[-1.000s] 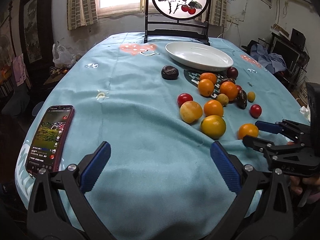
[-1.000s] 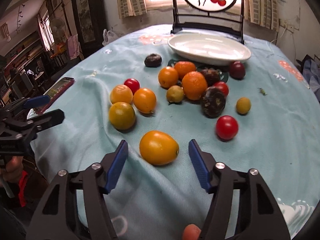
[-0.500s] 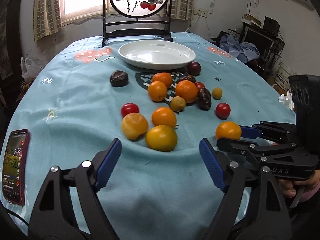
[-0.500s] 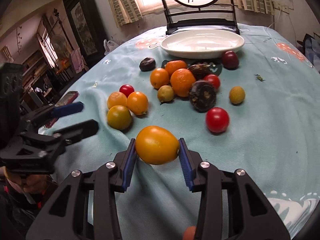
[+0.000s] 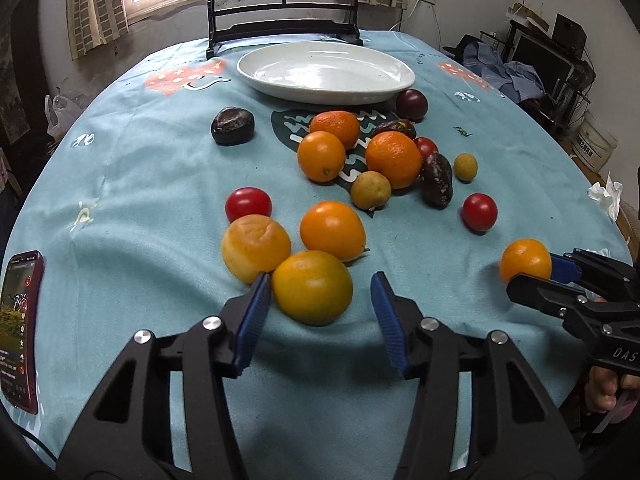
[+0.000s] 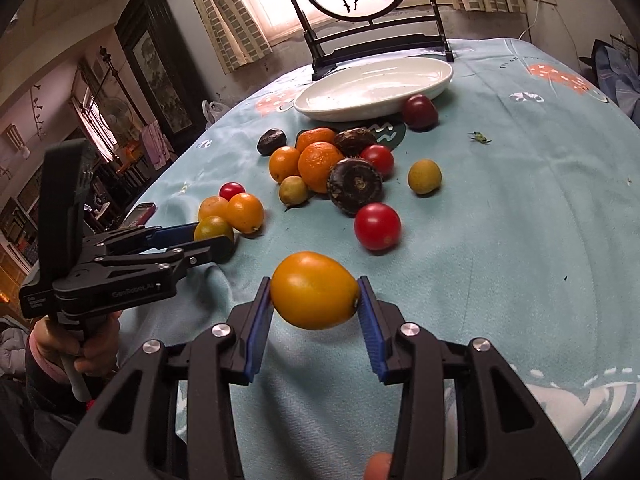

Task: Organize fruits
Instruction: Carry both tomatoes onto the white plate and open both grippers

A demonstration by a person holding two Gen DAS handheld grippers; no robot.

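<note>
My right gripper point(image 6: 316, 300) is shut on a yellow-orange fruit point(image 6: 314, 290) and holds it above the blue cloth; it also shows in the left wrist view point(image 5: 525, 261). My left gripper point(image 5: 316, 304) is open, its fingers either side of a yellow-green citrus point(image 5: 312, 288) that lies on the cloth; the left finger is close to it. More oranges point(image 5: 333, 230), red tomatoes point(image 5: 479, 212) and dark fruits point(image 5: 233, 126) lie scattered before an empty white oval plate point(image 5: 326, 72) at the back.
A phone point(image 5: 18, 328) lies at the table's left edge. A dark wooden screen stand point(image 5: 282, 32) rises behind the plate. The table point(image 5: 140, 184) is round with a blue cloth. Crumpled tissue point(image 5: 606, 196) lies at the right edge.
My right gripper closed on the yellow-orange fruit and lifted it off the cloth. My left gripper moved right and forward, and now straddles the yellow-green citrus.
</note>
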